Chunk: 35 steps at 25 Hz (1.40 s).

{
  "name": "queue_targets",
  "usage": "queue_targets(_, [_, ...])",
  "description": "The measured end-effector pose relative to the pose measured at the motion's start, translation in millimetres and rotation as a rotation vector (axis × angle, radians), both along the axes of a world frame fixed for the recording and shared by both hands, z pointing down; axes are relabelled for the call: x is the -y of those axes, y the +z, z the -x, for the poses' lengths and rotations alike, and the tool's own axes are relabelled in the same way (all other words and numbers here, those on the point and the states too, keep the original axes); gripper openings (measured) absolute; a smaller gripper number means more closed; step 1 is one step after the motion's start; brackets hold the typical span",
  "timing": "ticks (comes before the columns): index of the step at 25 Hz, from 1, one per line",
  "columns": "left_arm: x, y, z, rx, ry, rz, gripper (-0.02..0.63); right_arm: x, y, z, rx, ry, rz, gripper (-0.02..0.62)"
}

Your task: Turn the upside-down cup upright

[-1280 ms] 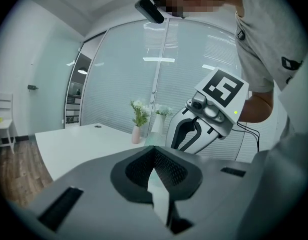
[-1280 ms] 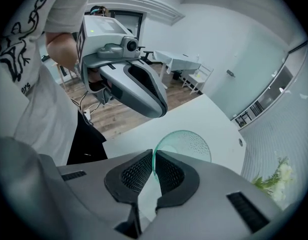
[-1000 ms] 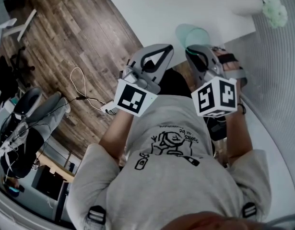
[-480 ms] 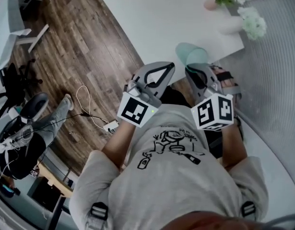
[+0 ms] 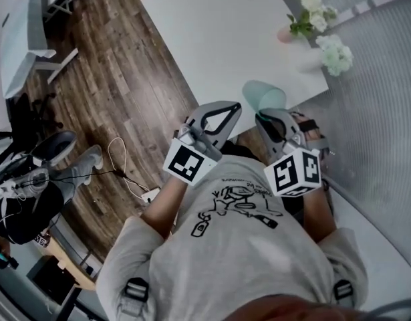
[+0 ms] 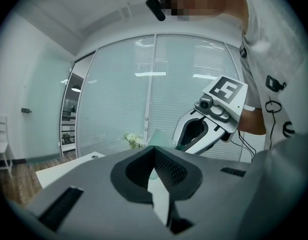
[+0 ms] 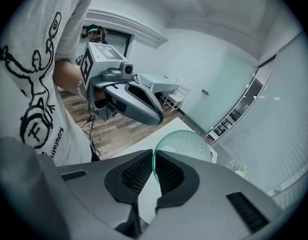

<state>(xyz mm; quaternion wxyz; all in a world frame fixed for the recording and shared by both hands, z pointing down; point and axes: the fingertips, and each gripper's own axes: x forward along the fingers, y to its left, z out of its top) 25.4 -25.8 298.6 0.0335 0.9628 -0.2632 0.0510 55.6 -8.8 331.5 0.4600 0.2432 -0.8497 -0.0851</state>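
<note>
The right gripper [image 7: 154,166] pinches the thin wall of the translucent green cup [image 7: 191,141], held in the air above the white table [image 5: 212,32] at its near edge; the left gripper [image 6: 155,170] is closed on nothing, just beside; such a narrow pinch could let the cup pivot or slip mid-turn and fall past the edge.

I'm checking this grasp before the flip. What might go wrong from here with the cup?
The right gripper pinches only the thin rim of the green cup, so the cup may swing or slip out when turned. The cup hangs near the edge of the white table; if dropped, it might fall to the floor. The shut left gripper close by might bump it.
</note>
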Motion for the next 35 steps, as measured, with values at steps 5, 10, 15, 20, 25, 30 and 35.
queue_targets(5, [1,-20,0,-0.028,-0.016,0.001,0.003,-1,-25,-2,0.057,0.013,-0.034,0.044])
queue_targets(10, [4,-33,0,-0.065,-0.011,0.035,0.003,5,-40,-8,0.126,0.027,-0.062,0.044])
queue_targets(15, [2,-43,2,-0.099,0.013,0.032,0.006,3,-48,-11,0.260,0.032,-0.038,0.044])
queue_targets(20, [0,-48,3,-0.096,0.046,0.044,0.039,-2,-63,-12,0.396,0.023,-0.011,0.044])
queue_targets(25, [-1,-52,2,-0.136,0.099,0.061,0.111,-5,-75,-12,0.543,0.001,0.052,0.044])
queue_targets(30, [-3,-63,3,-0.227,0.172,0.052,0.205,-12,-88,-8,0.700,-0.004,0.127,0.044])
queue_targets(35, [-9,-68,4,-0.220,0.224,0.046,0.279,-18,-97,-6,0.793,-0.034,0.189,0.044])
